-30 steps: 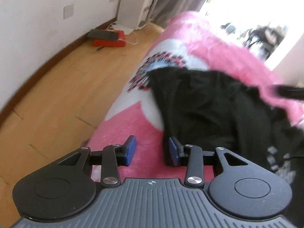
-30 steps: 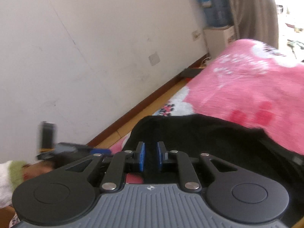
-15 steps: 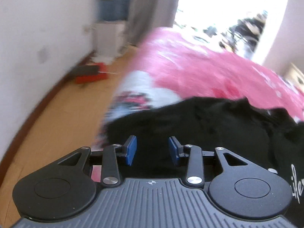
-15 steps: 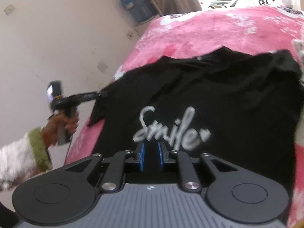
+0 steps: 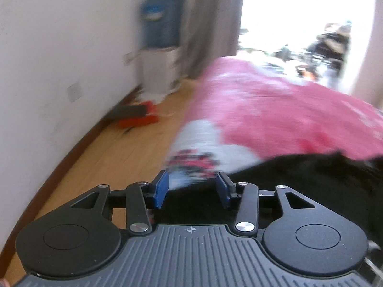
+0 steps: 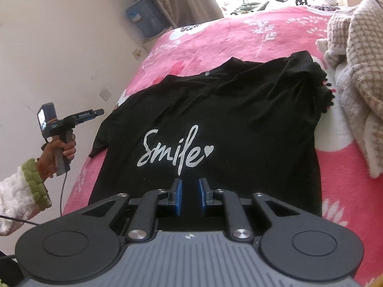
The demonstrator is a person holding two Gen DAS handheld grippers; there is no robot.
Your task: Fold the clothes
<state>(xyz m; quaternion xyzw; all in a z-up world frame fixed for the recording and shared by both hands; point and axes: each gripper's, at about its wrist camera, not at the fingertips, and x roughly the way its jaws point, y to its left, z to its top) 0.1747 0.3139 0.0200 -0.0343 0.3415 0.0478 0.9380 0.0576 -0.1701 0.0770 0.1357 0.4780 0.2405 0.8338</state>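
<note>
A black T-shirt (image 6: 215,110) printed with the white word "Smile" is spread flat, front up, on a pink blanket (image 6: 239,31) covering the bed. The right gripper (image 6: 190,197) is held over the shirt's lower hem, just below the lettering; its blue pads are set narrow, with black cloth seen in the gap between them, though whether the fabric is pinched cannot be told. Far to its left, beyond the shirt's sleeve, the left gripper (image 6: 99,112) is seen gripped by a hand (image 6: 57,153) in a white fleecy sleeve with a green cuff. In the left wrist view, the left gripper (image 5: 191,189) is shown with its jaws opening, about half wide; the shirt's (image 5: 299,179) black edge lies beneath and to its right, and no cloth is pressed by the pads. To the right gripper's upper right, a checked beige garment (image 6: 354,67) is heaped beside the shirt's far sleeve.
</note>
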